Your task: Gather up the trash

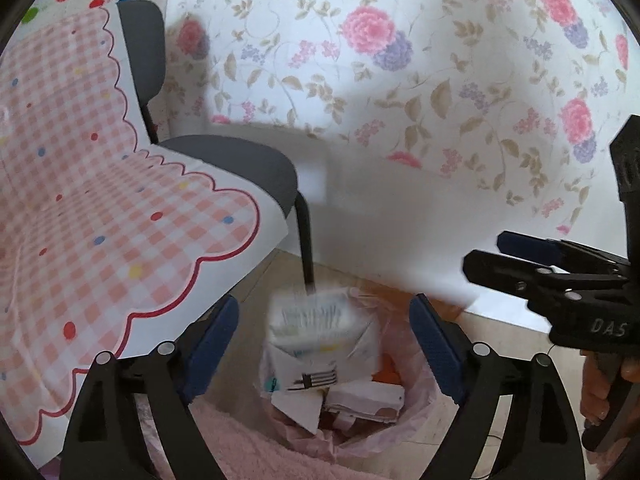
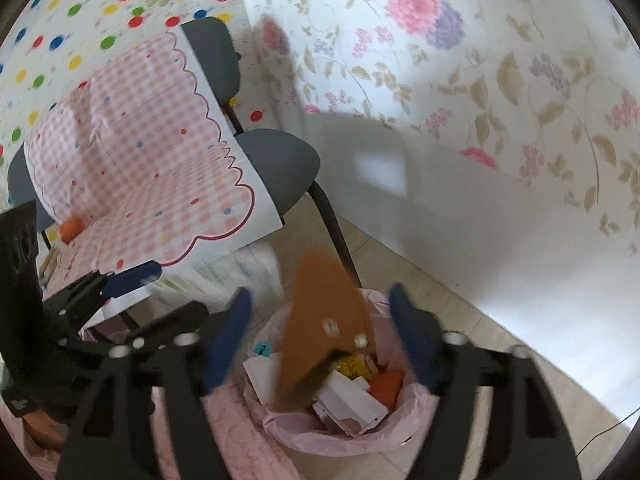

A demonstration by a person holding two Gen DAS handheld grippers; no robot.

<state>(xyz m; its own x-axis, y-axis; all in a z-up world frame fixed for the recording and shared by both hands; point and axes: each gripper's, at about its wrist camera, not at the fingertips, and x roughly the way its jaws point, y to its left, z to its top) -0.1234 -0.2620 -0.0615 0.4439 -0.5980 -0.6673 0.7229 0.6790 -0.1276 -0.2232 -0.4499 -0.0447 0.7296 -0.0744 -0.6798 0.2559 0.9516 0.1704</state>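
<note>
Both grippers over the pink-lined bin (image 2: 344, 436), lower centre.

Left gripper (image 1: 324, 344): fingers wide, empty; white packet (image 1: 316, 328) blurred mid-drop.

Right gripper (image 2: 320, 336): fingers wide, orange card (image 2: 324, 320) falling.

Hold centred over the rim until both settle inside.

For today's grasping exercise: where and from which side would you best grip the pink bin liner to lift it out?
Probably grip the pink bin liner at its loose rim, from above, on the near side. The rim folds outward in thin, pinchable film, while boxes fill the middle.
</note>
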